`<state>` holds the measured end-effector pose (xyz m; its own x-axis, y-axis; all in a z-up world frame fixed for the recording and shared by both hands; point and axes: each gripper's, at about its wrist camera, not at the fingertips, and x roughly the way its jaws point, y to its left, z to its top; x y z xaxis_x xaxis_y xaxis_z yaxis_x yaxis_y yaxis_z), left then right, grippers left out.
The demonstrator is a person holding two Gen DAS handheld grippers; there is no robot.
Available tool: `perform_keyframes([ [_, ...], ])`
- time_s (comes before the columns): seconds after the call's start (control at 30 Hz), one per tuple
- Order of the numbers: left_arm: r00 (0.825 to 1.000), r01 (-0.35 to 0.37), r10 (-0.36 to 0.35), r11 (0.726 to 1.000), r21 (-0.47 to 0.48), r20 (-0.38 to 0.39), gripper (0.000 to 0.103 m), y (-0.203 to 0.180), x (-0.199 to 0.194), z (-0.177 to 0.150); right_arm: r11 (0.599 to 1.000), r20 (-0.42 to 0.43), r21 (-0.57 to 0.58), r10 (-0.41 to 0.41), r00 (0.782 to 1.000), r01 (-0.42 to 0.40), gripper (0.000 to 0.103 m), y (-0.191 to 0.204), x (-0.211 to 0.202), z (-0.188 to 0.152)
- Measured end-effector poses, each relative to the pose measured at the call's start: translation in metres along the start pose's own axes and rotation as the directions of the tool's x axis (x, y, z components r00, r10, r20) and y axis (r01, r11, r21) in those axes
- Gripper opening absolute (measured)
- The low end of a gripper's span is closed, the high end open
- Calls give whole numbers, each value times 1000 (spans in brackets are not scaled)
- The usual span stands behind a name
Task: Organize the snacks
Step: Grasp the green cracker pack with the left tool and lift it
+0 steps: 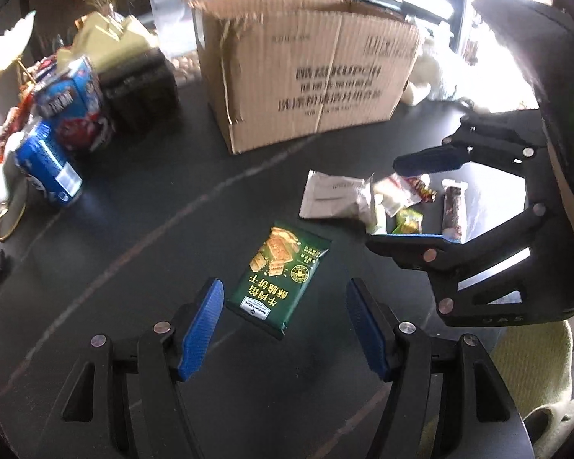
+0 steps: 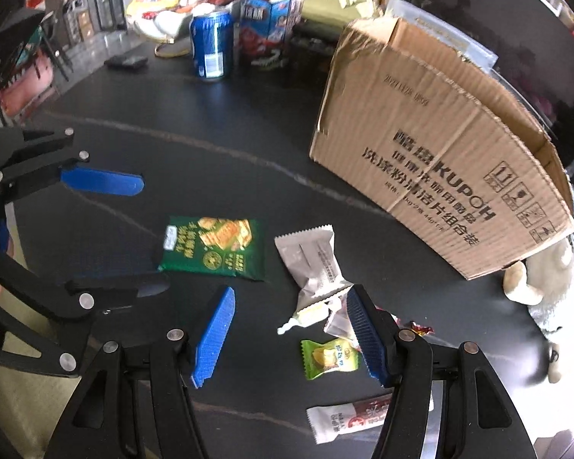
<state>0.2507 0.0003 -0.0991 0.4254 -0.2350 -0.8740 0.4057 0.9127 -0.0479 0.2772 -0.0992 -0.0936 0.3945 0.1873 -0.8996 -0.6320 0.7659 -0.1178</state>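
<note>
Left gripper [image 1: 285, 329]: jaws apart, empty; green packet [image 1: 278, 274] just ahead.
Right gripper [image 2: 291, 332]: jaws apart, empty; small snacks ahead, lime sachet [image 2: 329, 357] between the jaws, untouched.
Box [image 2: 440, 176]: beyond both, open-topped.
Progress: apparently early; every loose snack lies on the table [image 1: 141, 206].
Unclear: box contents hidden; bar wrapper [image 2: 344, 419] partly covered.

Two wrist fisheyes, both tilted steeply down at a dark table [image 1: 141, 206].
The left view looks from close above the green packet [image 1: 279, 275]; the right sits just beside it, over the small wrappers [image 2: 317, 267]. Both share the packet, the box [image 1: 306, 65] and the blue can [image 2: 212, 46].
</note>
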Motion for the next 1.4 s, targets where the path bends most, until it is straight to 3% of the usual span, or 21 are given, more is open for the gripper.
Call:
perform_keyframes([
  [0.37, 995, 13, -7, 998, 63, -98, 66, -2, 38, 10, 999, -71, -48, 19, 997, -23, 62, -12, 33, 4],
  [0.77, 993, 36, -35, 999, 2, -110, 65, 5, 54, 16, 998, -95, -27, 53, 994, -56, 62, -20, 61, 19],
  [1.03, 993, 40, -43, 999, -23, -108, 47, 10, 64, 18, 997, -81, 32, 68, 994, -65, 62, -24, 72, 25],
  [1.13, 994, 26, -28, 1000, -17, -104, 45, 6, 64, 20, 996, -83, 49, 75, 994, -71, 54, -28, 74, 22],
  [1.17, 995, 3, -4, 1000, -11, -97, 50, 5, 63, 20, 996, -85, 57, 77, 993, -72, 54, -28, 75, 22],
  [1.2, 995, -20, 20, 1000, -1, -100, 65, 3, 62, 20, 995, -86, 61, 79, 993, -74, 54, -28, 76, 21],
  [1.23, 994, -29, 29, 1000, 7, -104, 71, 2, 62, 20, 995, -89, 64, 76, 993, -71, 54, -28, 77, 21],
  [1.4, 994, -51, 54, 998, 30, -98, 71, -5, 64, 21, 996, -79, 72, 53, 995, -48, 48, -26, 74, 16],
])
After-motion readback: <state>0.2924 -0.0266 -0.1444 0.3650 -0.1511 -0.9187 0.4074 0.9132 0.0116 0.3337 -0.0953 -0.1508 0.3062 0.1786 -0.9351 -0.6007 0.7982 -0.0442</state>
